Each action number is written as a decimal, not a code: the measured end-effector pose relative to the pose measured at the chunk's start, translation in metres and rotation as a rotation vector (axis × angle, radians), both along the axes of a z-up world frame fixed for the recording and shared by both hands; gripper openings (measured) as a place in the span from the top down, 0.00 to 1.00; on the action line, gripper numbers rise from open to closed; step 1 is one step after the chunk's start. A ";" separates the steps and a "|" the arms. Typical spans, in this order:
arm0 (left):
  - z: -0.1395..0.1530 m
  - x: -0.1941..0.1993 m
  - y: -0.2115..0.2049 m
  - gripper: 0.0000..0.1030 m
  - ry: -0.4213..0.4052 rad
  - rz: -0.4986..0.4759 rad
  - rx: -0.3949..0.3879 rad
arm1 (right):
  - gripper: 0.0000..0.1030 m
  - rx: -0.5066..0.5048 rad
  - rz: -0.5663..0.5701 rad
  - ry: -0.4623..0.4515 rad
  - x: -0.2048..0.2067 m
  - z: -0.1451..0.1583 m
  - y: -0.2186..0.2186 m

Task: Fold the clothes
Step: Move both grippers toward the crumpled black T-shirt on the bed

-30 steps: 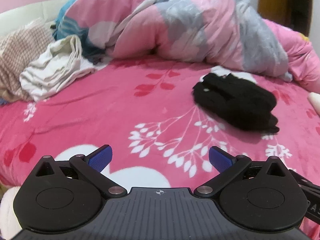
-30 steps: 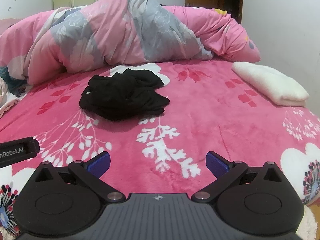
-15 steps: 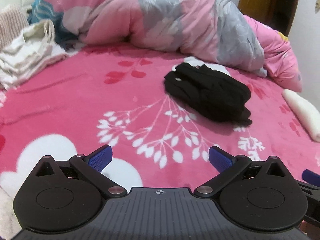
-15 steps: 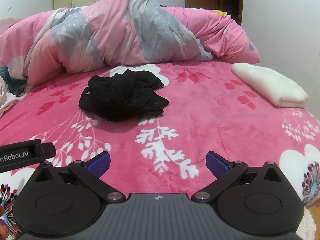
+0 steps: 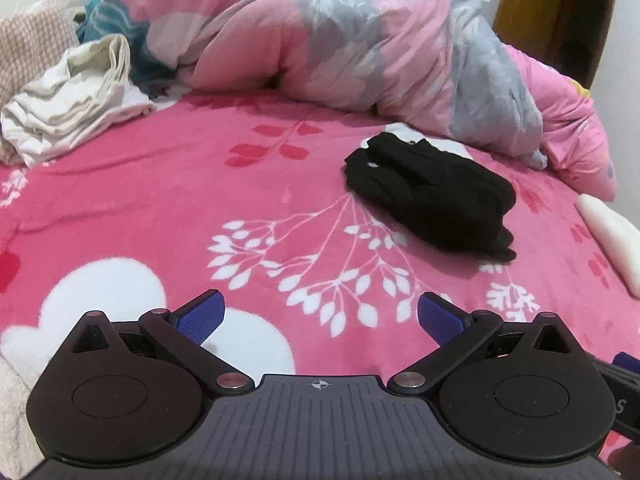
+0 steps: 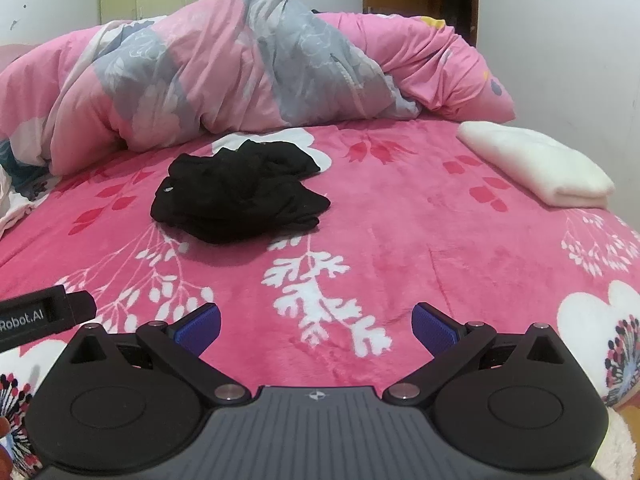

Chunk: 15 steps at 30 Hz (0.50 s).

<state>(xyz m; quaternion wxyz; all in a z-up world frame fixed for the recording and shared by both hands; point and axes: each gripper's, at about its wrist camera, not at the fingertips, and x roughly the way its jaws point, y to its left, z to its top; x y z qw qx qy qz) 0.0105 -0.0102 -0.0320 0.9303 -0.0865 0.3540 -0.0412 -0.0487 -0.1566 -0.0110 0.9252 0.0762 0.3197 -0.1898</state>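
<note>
Both grippers, left gripper (image 5: 320,314) and right gripper (image 6: 316,318), spread wide, holding nothing. Only left cam catches the crumpled white clothes (image 5: 72,100); right shows the folded white towel (image 6: 536,164) whole, black garment (image 6: 240,192) in both.

Surface: bed covered by a pink floral blanket (image 6: 400,220)
Centre: crumpled black garment (image 6: 240,196)
Far end: pink-grey quilt (image 6: 224,80) heaped
Right edge: folded white towel (image 6: 536,164)
Left: pale clothes (image 5: 68,100) piled
</note>
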 end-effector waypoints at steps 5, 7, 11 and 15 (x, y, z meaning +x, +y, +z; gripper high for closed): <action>0.001 -0.003 -0.003 0.00 -0.020 -0.011 0.007 | 0.00 0.004 -0.004 -0.002 -0.001 0.000 -0.002; 0.002 -0.003 -0.005 0.00 -0.025 -0.007 0.037 | 0.00 0.008 -0.005 -0.002 -0.001 -0.001 -0.003; 0.004 -0.004 -0.005 0.00 -0.042 -0.006 0.054 | 0.00 0.010 -0.004 -0.001 -0.001 -0.001 -0.003; 0.005 -0.004 -0.006 0.00 -0.050 -0.013 0.062 | 0.00 0.013 -0.004 0.000 0.000 -0.002 -0.004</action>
